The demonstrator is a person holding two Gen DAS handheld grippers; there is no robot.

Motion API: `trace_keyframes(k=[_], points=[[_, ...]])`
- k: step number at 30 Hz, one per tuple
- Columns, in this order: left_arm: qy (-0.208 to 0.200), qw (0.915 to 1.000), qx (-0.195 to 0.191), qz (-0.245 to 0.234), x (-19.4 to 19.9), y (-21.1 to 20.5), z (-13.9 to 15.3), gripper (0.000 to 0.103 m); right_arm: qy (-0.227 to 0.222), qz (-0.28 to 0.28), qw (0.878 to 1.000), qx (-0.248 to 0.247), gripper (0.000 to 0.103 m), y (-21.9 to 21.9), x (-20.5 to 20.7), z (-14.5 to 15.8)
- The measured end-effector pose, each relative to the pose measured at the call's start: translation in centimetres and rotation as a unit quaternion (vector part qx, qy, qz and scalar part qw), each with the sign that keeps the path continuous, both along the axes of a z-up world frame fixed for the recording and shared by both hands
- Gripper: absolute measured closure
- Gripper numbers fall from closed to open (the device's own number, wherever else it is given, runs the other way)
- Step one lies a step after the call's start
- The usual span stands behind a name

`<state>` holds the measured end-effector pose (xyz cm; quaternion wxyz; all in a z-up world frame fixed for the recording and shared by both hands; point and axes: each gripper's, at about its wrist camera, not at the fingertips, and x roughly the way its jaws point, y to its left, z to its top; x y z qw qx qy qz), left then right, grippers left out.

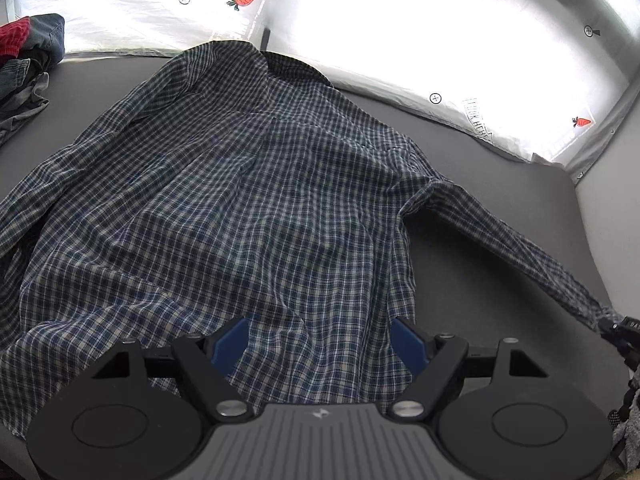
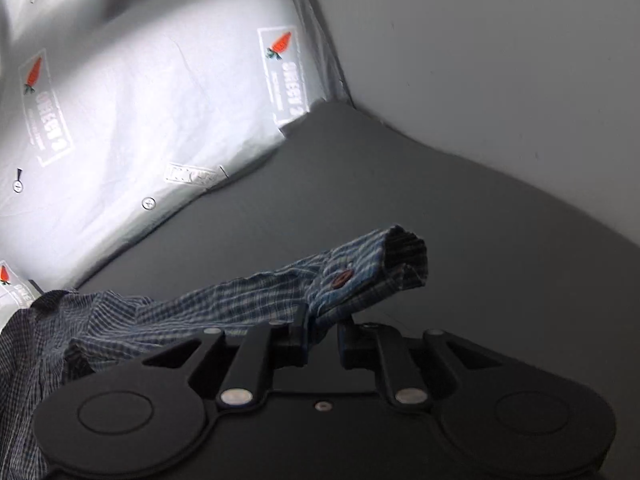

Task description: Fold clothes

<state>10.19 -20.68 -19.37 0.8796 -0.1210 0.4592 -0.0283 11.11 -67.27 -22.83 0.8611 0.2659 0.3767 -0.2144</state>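
A dark blue and white plaid shirt lies spread on the grey table, collar at the far end. My left gripper is at the near hem. Its blue pads stand wide apart, and the hem bulges loosely between them without being pinched. One sleeve stretches off to the right, where my right gripper shows at the frame edge. In the right wrist view my right gripper is shut on that sleeve just behind the cuff. The cuff, with its brown button, hangs above the table.
A pile of other clothes, red and denim, sits at the table's far left. A bright white sheet with carrot prints hangs behind the table. A plain grey wall closes the right side. Bare table lies beyond the cuff.
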Motion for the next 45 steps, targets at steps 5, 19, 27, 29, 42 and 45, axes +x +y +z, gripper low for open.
trace_keyframes(k=[5, 19, 27, 29, 42, 45], points=[[-0.010, 0.9971, 0.072, 0.022, -1.5, 1.7, 0.4, 0.024, 0.013, 0.010, 0.998, 0.057, 0.061, 2.6, -1.7, -1.1], [-0.023, 0.9684, 0.222, 0.112, -4.3, 15.7, -1.0, 0.026, 0.033, 0.268, 0.959, 0.091, 0.061, 20.8, -1.5, -2.0], [0.027, 0.9761, 0.215, 0.018, -5.6, 26.1, -7.6, 0.018, 0.050, 0.214, 0.973, 0.068, 0.061, 28.0, -3.0, -1.2], [0.026, 0.9792, 0.201, -0.012, -5.6, 27.0, -9.1, 0.023, 0.057, 0.191, 0.978, 0.059, 0.061, 29.6, -3.8, -1.4], [-0.128, 0.9425, 0.237, 0.198, 3.6, 44.0, 1.4, 0.068, 0.036, 0.043, 0.998, 0.036, 0.061, 36.4, -10.6, 0.3], [-0.104, 0.9407, 0.237, 0.219, 5.6, 46.2, 1.2, 0.025, 0.037, 0.032, 0.999, 0.025, 0.061, 36.5, -11.6, 0.6]])
